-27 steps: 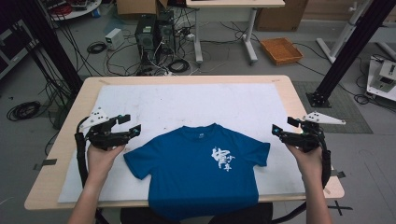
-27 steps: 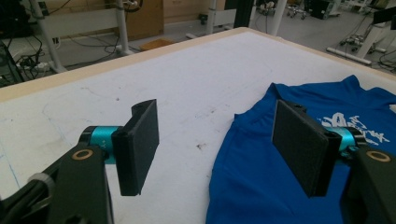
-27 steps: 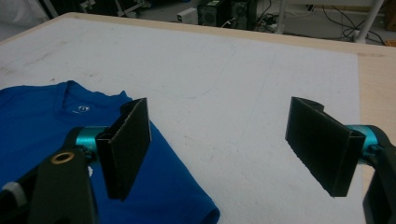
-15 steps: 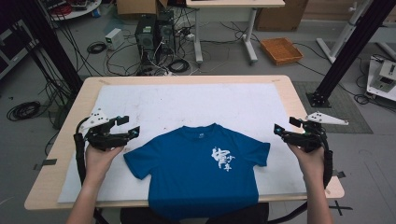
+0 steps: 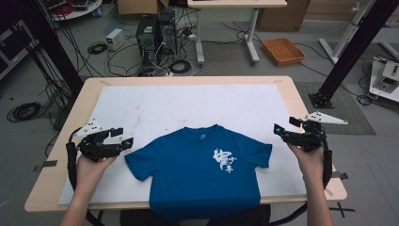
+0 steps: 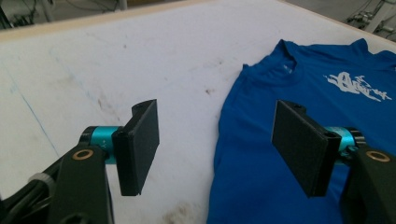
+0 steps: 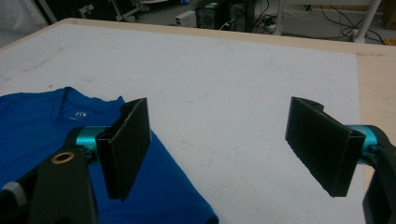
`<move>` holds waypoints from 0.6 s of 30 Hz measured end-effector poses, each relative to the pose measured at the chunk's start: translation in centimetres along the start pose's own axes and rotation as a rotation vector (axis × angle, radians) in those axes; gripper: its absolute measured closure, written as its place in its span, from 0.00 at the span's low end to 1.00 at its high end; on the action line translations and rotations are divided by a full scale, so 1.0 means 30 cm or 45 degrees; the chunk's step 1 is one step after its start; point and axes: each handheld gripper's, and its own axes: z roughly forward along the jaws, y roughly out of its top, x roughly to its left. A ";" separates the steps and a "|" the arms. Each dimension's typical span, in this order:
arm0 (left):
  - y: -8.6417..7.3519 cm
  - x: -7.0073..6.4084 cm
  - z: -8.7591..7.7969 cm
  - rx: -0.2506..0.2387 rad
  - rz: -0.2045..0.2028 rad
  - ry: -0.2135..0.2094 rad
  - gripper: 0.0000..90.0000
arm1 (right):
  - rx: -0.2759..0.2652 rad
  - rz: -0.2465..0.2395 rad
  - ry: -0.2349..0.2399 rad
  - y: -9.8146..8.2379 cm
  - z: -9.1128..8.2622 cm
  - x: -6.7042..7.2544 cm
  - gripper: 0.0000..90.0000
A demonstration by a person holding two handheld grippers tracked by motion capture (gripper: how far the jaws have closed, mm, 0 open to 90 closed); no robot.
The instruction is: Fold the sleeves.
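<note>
Two grippers: you are holding both with jaws spread wide, grasping nothing.
Left gripper [image 5: 123, 137]: hovering just beside the T-shirt's [image 5: 202, 169] left sleeve.
Right gripper [image 5: 282, 129]: hovering beside its right sleeve.
T-shirt: lying flat on the surface [image 5: 188, 101], hem overhanging your edge.

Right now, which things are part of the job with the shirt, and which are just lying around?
Part of the job:
- blue T-shirt, spread flat on the white mat
- left gripper, open, beside one sleeve
- right gripper, open, beside the other sleeve

Just lying about:
- orange tray on the floor
- computer towers and cables behind the table
</note>
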 end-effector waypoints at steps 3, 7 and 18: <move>-0.036 0.010 -0.007 0.027 -0.043 -0.017 0.37 | -0.006 0.002 -0.005 -0.001 -0.003 -0.002 0.25; -0.072 0.010 -0.018 0.054 -0.057 -0.015 0.39 | -0.011 0.004 -0.007 0.000 -0.007 -0.001 0.25; -0.123 0.027 -0.004 0.200 -0.166 -0.009 0.63 | -0.017 0.007 -0.016 -0.001 -0.011 -0.006 0.26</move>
